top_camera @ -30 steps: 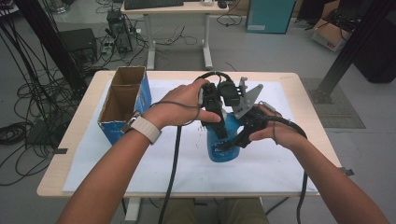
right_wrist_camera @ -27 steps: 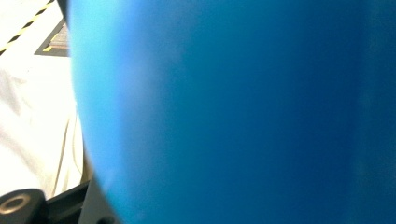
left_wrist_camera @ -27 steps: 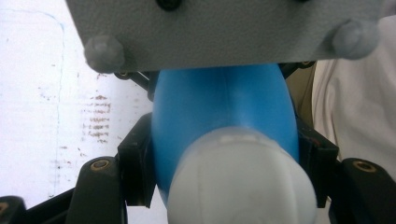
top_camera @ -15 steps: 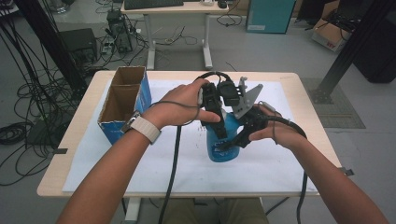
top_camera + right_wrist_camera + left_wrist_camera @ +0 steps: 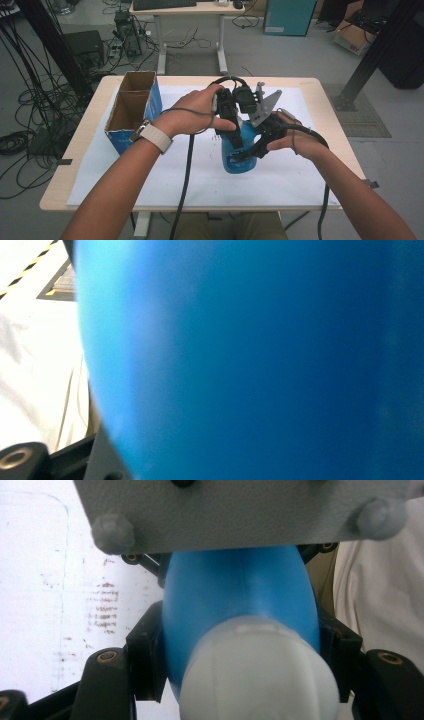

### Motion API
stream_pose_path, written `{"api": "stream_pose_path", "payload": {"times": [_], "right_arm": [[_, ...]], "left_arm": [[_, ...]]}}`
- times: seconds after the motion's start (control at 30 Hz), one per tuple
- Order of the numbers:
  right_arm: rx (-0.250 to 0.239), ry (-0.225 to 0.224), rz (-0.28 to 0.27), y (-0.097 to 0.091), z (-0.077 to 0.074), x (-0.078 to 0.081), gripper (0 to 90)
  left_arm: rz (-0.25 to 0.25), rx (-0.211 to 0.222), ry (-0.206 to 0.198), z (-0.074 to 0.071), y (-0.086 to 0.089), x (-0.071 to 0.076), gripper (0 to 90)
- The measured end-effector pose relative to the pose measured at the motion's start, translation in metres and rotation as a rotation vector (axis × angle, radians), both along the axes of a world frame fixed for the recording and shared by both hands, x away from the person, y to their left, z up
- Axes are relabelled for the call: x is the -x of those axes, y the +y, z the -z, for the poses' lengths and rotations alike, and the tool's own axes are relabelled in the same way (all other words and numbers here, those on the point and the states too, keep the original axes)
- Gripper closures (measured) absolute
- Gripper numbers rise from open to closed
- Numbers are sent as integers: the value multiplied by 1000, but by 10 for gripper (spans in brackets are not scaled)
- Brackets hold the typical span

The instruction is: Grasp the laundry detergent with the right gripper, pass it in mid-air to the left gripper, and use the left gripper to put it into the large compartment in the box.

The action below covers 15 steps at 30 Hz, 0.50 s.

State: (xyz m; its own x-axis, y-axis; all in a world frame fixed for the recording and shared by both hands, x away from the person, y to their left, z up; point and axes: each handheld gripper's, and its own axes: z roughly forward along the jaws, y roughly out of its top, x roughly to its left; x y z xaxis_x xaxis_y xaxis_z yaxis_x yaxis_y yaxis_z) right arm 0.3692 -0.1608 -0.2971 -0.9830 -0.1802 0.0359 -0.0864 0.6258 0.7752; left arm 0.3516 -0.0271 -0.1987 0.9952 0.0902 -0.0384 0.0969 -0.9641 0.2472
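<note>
Left gripper (image 5: 235, 135) clamps the bottle (image 5: 239, 152) near its white cap (image 5: 260, 675). Right gripper (image 5: 262, 142) presses its right side; grip unclear. Keep bottle upright, twist slowly.

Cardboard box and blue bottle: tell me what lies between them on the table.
In the high view, the person's left forearm and a black cable cross above white paper between the open cardboard box and blue plastic bottle.

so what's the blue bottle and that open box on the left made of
The blue bottle looks like smooth moulded plastic: even colour, soft sheen, rounded body, with a paler white cap that seems plastic too. The open box looks like corrugated cardboard: matte brown inside, raw edges at the rim, and a blue printed outer face.
</note>
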Motion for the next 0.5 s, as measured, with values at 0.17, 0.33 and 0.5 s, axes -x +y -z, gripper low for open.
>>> {"api": "stream_pose_path", "payload": {"times": [0.17, 0.33, 0.5], "right_arm": [[0, 1, -3, 0, 0, 0, 436], [1, 0, -3, 0, 0, 0, 436], [1, -2, -4, 0, 0, -1, 437]], "left_arm": [[1, -1, -2, 0, 0, 0, 373], [1, -2, -2, 0, 0, 0, 373], [0, -2, 0, 0, 0, 0, 373]]}}
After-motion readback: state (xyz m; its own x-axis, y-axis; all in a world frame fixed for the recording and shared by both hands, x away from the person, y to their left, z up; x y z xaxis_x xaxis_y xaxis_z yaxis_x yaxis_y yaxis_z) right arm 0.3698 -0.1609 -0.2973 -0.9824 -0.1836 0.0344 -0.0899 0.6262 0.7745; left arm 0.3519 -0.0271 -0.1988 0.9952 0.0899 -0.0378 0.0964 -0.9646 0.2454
